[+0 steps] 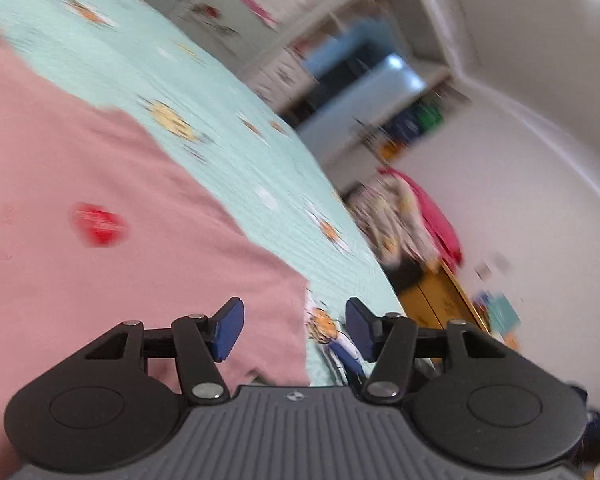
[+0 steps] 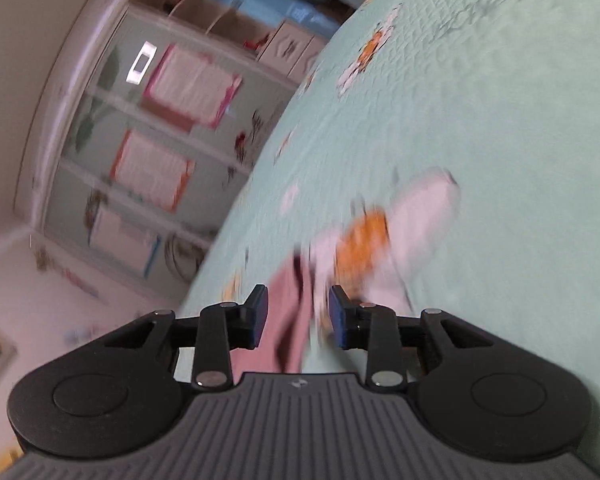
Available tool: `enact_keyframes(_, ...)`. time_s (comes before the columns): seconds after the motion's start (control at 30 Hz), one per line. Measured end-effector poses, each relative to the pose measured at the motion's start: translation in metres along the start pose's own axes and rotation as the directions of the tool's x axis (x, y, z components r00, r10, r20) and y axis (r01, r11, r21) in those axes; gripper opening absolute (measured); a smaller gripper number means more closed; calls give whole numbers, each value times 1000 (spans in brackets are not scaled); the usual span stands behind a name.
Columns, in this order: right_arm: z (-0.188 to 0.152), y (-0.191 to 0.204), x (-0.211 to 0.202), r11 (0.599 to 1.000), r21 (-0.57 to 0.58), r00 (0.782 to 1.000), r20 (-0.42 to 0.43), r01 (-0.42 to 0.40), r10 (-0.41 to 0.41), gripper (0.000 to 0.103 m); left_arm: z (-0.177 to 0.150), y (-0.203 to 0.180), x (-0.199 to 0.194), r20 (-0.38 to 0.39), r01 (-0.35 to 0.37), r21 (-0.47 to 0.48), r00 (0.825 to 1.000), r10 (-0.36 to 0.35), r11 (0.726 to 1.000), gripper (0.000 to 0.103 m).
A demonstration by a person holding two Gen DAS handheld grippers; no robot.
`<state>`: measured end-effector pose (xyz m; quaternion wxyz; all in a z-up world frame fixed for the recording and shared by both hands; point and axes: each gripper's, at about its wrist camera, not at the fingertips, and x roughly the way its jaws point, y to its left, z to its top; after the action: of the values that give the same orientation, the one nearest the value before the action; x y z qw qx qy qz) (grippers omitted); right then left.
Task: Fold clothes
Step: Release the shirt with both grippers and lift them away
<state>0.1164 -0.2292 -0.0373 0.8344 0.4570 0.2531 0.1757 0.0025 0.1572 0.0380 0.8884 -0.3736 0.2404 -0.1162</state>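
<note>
A pink garment (image 1: 112, 216) with a small red print lies flat on the mint bedspread (image 1: 236, 128), filling the left of the left wrist view. My left gripper (image 1: 294, 328) hovers over the garment's near corner, open, with nothing between its blue pads. In the right wrist view my right gripper (image 2: 298, 316) is open; a pink fold of the garment (image 2: 288, 316) lies in the gap between the pads without being pressed. The picture is blurred and tilted in both views.
The bedspread (image 2: 480, 128) carries cartoon prints. Beyond the bed's edge stand white shelves with blue bins (image 1: 360, 64), a pile of clothes (image 1: 404, 216) on a wooden cabinet (image 1: 436, 300), and a wardrobe with posters (image 2: 172, 128).
</note>
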Motion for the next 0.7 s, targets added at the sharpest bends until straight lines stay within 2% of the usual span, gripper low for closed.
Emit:
enact_keyframes(0.1,-36,14,-36,999,-51,996,-86,-18,14,35,-32,-2,-59,-53,-115,48,992,117,992,67)
enact_keyframes(0.17,-62,25,-49,996,-90,989,-151,-19,6,35,-62,-3,-91,-103,-179,79,977,187,981,67)
enact_keyframes(0.27,-96,44,-73,986,-169,974,-223,-8,-30,35,-105,-7,-121,-197,-202,128,954,225,971,67)
enact_keyframes(0.33,-111,48,-96,985,-172,961,-275,-20,-28,35,-123,-15,-130,-213,-203,202,946,245,958,67)
enact_keyframes(0.4,-125,49,-121,982,-182,941,-338,-43,-21,35,-131,-26,-133,-198,-222,290,938,285,931,67)
enact_keyframes(0.47,-139,48,-148,973,-223,915,-403,-60,-36,35,-129,-29,-133,-185,-240,323,933,309,916,67)
enact_keyframes(0.53,-149,45,-171,970,-231,894,-446,-79,-33,35,-127,-29,-134,-186,-247,300,932,311,922,67)
enact_keyframes(0.6,-159,39,-190,971,-220,886,-464,-91,-22,35,-126,-28,-136,-194,-261,269,928,318,927,67)
enact_keyframes(0.7,-163,39,-194,972,-213,879,-476,-102,-12,34,-134,-35,-141,-191,-295,302,913,360,907,67)
